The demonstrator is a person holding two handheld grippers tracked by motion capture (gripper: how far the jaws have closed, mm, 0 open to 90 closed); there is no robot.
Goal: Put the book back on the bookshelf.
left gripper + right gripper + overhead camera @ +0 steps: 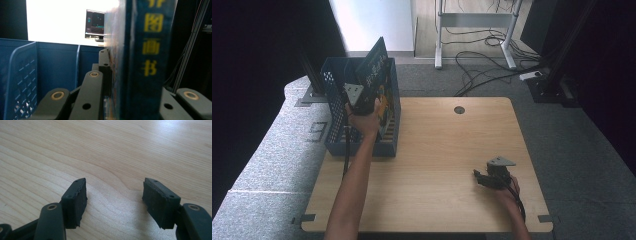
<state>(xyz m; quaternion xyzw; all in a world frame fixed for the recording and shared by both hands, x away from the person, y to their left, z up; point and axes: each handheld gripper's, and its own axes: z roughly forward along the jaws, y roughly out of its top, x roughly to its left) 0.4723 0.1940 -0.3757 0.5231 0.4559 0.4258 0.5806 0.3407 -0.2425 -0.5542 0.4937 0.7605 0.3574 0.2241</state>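
Left gripper [362,102] raised over the blue crate [334,132] at the table's [437,150] far left corner, jaws pinched on a dark blue book [374,67]. Book upright and tilted, lower part down inside the crate, upper corner poking well above the rim. In the left gripper view, book [140,57] clamped edge-on between the jaws, spine with yellow characters facing the camera, one black jaw flat against its left face, the other jaw low at the right. Crate wall [22,82] perforated at the left of that view, solid blue panels behind. More colourful covers visible inside the crate beside the held book in the high view, titles too small to read. Right gripper [482,177] low over the bare wood at the table's near right, well apart from the crate, held in the person's right hand [507,192]. In the right gripper view, right gripper [115,197] spread wide, nothing between the pads, wood grain of the table [112,152] beneath. Left forearm stretched from the bottom edge up to the crate.
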